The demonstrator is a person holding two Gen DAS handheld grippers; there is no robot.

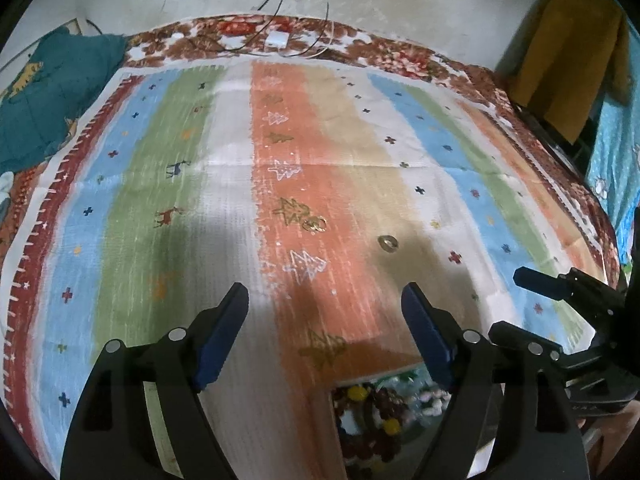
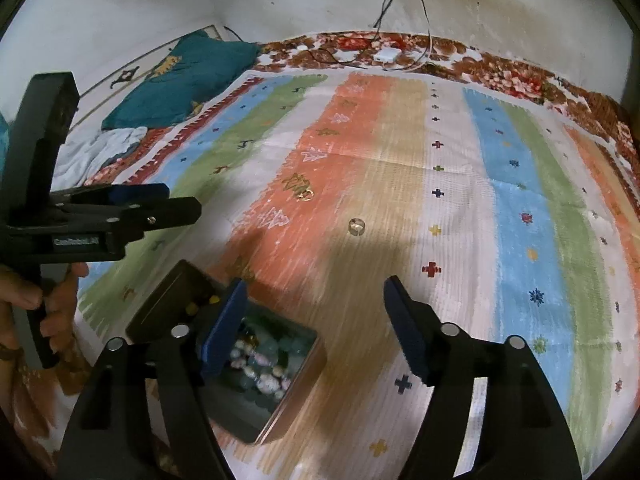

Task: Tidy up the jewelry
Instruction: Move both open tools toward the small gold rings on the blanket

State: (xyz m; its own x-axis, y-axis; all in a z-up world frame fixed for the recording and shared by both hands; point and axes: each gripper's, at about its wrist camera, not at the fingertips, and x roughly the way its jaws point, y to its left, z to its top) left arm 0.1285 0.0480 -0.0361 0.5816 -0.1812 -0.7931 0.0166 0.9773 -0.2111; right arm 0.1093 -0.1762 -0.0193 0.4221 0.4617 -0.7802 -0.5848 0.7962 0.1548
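Note:
A small silver ring (image 1: 387, 243) lies on the striped cloth, also in the right wrist view (image 2: 356, 226). Small gold earrings (image 1: 315, 223) lie beyond it on the orange stripe, also in the right wrist view (image 2: 304, 194). An open metal box (image 2: 280, 412) holds beads and bracelets; it shows low in the left wrist view (image 1: 372, 412). My left gripper (image 1: 325, 300) is open and empty, short of the ring. My right gripper (image 2: 314, 294) is open and empty above the box's far corner.
The striped cloth (image 2: 460, 240) covers a bed with a floral sheet (image 2: 504, 76). A teal pillow (image 2: 188, 80) lies far left. A white charger with cables (image 2: 387, 55) sits at the far edge. A yellow cloth (image 1: 568, 68) hangs at right.

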